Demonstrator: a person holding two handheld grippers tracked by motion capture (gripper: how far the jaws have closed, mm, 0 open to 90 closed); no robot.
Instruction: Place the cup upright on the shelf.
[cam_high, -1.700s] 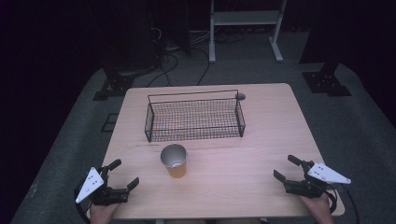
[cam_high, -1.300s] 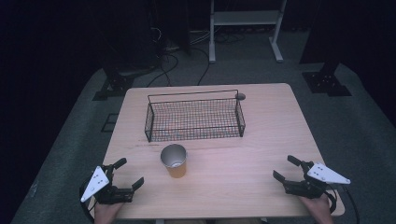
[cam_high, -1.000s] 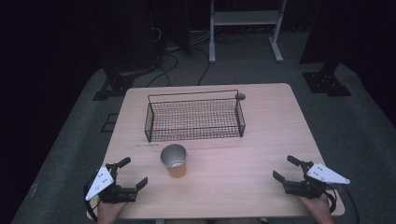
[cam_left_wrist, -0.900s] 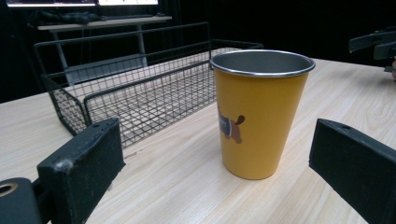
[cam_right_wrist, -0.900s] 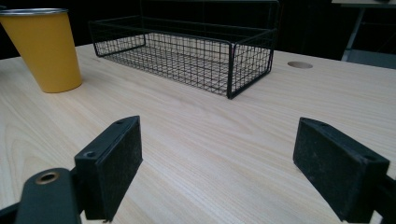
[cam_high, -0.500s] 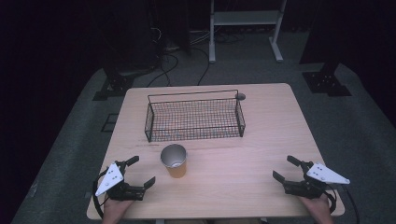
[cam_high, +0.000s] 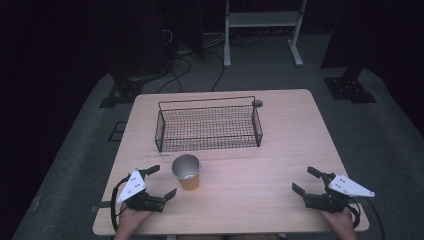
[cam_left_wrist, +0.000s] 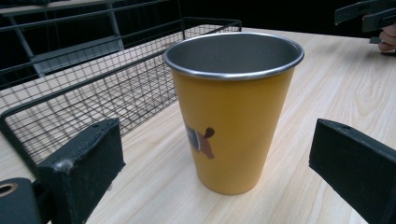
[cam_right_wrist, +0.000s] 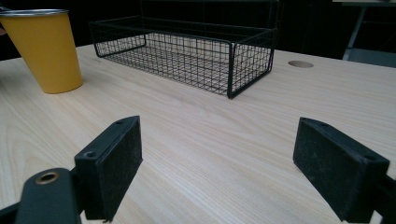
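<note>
A yellow metal cup (cam_high: 187, 172) with a steel rim stands upright on the wooden table (cam_high: 280, 150), just in front of a black wire basket (cam_high: 207, 125). My left gripper (cam_high: 162, 181) is open at the cup's left, its jaws pointing at the cup without touching it. In the left gripper view the cup (cam_left_wrist: 232, 109) stands close ahead between the two spread jaws, with a small dark print on its side. My right gripper (cam_high: 307, 181) is open near the table's front right corner, with nothing between its jaws. The right gripper view has the cup (cam_right_wrist: 45, 49) far left and the basket (cam_right_wrist: 187, 51) ahead.
The basket holds nothing. A round cable hole (cam_high: 257, 103) sits in the table behind the basket's right end. Dark floor, cables and stand legs (cam_high: 260, 30) lie beyond the table's far edge. Bare wood stretches between the cup and the right gripper.
My left gripper has moved right and forward from the front left corner toward the cup, staying open. The right gripper, the cup and the basket have not moved.
</note>
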